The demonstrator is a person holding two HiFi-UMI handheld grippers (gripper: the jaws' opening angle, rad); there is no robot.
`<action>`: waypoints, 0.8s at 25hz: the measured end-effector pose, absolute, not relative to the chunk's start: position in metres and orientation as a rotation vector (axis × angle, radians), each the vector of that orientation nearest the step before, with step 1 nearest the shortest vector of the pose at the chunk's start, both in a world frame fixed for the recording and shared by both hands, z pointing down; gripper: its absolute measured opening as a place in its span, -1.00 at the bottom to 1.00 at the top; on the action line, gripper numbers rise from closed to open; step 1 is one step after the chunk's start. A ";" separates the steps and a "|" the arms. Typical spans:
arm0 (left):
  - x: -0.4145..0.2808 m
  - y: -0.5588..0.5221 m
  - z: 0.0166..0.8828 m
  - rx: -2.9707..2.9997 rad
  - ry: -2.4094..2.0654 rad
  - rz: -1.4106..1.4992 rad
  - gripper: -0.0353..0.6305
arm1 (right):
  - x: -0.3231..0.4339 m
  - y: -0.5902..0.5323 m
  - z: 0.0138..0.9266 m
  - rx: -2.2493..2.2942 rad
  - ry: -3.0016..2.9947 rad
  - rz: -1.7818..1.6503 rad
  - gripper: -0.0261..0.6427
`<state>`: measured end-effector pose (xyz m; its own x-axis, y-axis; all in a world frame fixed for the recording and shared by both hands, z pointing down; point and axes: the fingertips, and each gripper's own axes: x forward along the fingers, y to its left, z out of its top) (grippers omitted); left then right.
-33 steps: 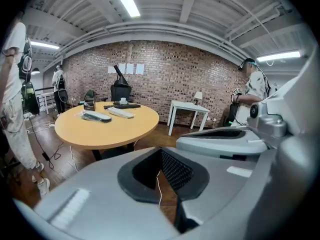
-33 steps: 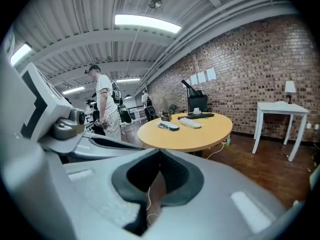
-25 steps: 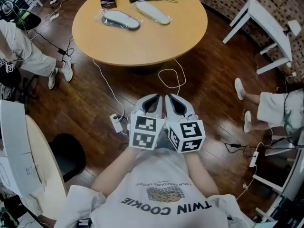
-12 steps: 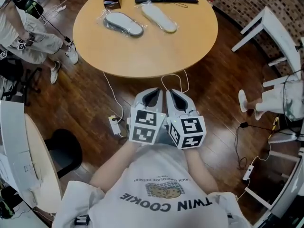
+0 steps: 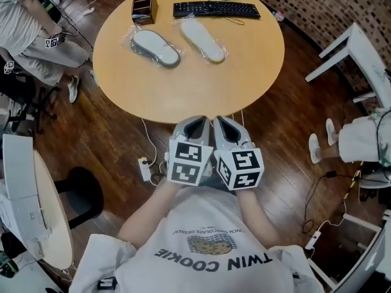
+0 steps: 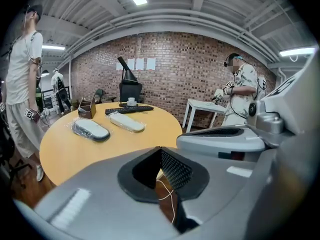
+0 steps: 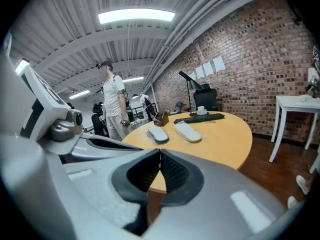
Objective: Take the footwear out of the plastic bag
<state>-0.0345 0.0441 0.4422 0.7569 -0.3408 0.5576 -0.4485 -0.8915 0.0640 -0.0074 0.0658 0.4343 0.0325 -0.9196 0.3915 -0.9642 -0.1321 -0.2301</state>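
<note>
Only the head view shows the shirt [image 5: 201,224] print, "TWIN COOKIE"; only the gripper views show the brick wall [image 6: 185,69]. The left gripper [image 5: 195,122] and right gripper [image 5: 221,122] are held side by side, jaws closed on nothing, pointing at the round table [image 5: 201,84]. A grey slipper [image 5: 156,47] and a white slipper [image 5: 203,40], each in a plastic bag [image 5: 129,35], lie there near the keyboard [image 5: 215,9].

Office-like lab space: brick wall [image 6: 170,66], ceiling strip light [image 7: 136,16], round counter [image 5: 201,81] with keyboard [image 5: 215,9] and monitor [image 6: 130,90], white side table [image 5: 357,50], power strip [image 5: 144,168] on wood floor [image 5: 116,133].
</note>
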 end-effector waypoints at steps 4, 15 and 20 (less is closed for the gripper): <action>-0.017 0.023 0.445 2.763 -0.652 0.824 -0.87 | 0.009 0.046 0.439 2.174 -2.021 0.700 -0.92; 0.019 -0.034 0.452 2.790 -0.582 0.853 -0.87 | 0.040 -0.015 0.446 2.178 -2.003 0.703 -0.92; 0.030 -0.078 0.452 2.815 -0.504 0.886 -0.87 | 0.051 -0.057 0.446 2.212 -1.955 0.716 -0.91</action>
<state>0.0301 -0.0776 0.4517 0.7692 -0.2713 0.5786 -0.3586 -0.9327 0.0393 0.0509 -0.0571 0.4460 0.0627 -0.9104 0.4089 -0.9593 -0.1680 -0.2269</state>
